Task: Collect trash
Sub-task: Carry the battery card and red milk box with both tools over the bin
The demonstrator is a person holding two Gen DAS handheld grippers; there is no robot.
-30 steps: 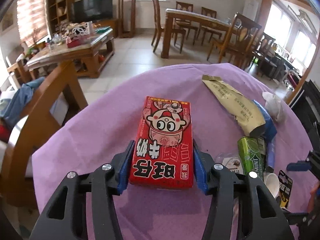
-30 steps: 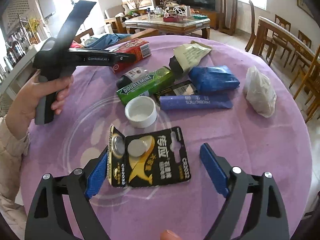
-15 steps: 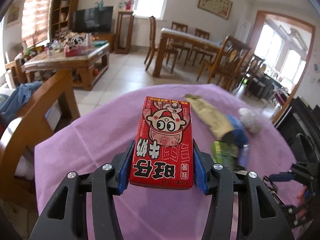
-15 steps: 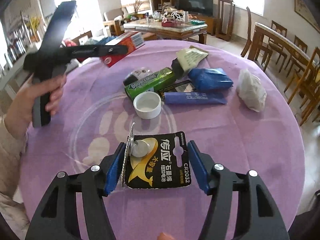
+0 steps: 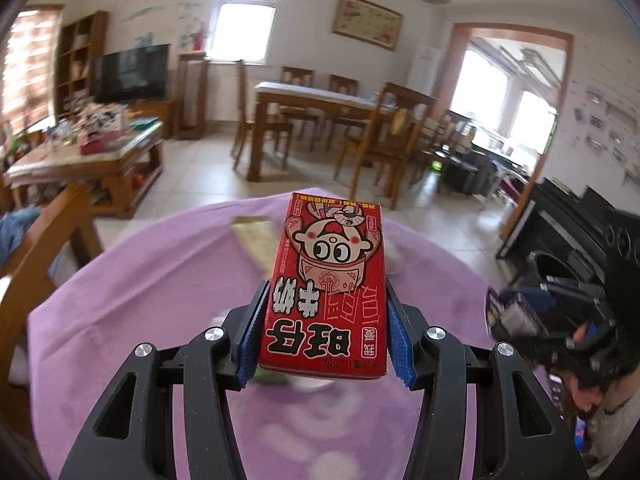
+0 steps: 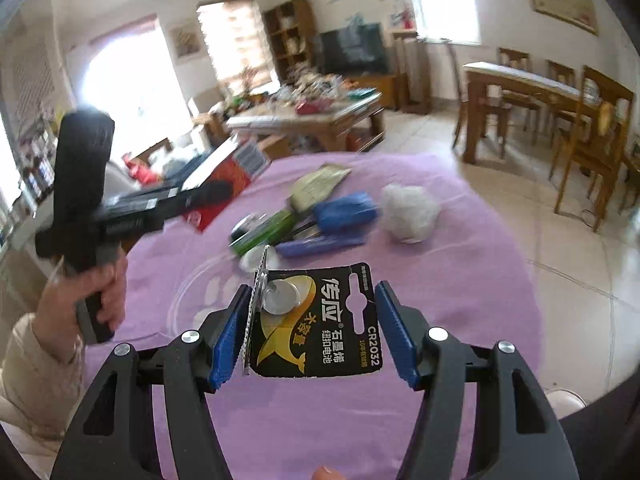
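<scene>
1. Left gripper (image 5: 325, 336), low centre of its frame, is clamped on the red milk carton (image 5: 326, 284) by its long sides; stiff, probably light.
2. Right gripper (image 6: 313, 338) pinches the thin battery card (image 6: 316, 322) edgewise; it looks bendy, so grip gently.

This is a lived-in family home, an open living and dining room. A flat television (image 5: 132, 73) stands on a low wooden unit beside a tall bookshelf (image 5: 78, 60). A cluttered coffee table (image 5: 86, 156) sits before it on a pale tiled floor (image 5: 200, 184). A long wooden dining table (image 5: 340, 100) with high-backed chairs (image 5: 376, 136) fills the far side, under a framed picture (image 5: 367, 21). An upright piano (image 5: 568, 224) stands by the arched doorway (image 5: 508, 92). Nearest, a round table under a purple cloth (image 6: 460, 248) carries wrappers toward its far edge.
</scene>
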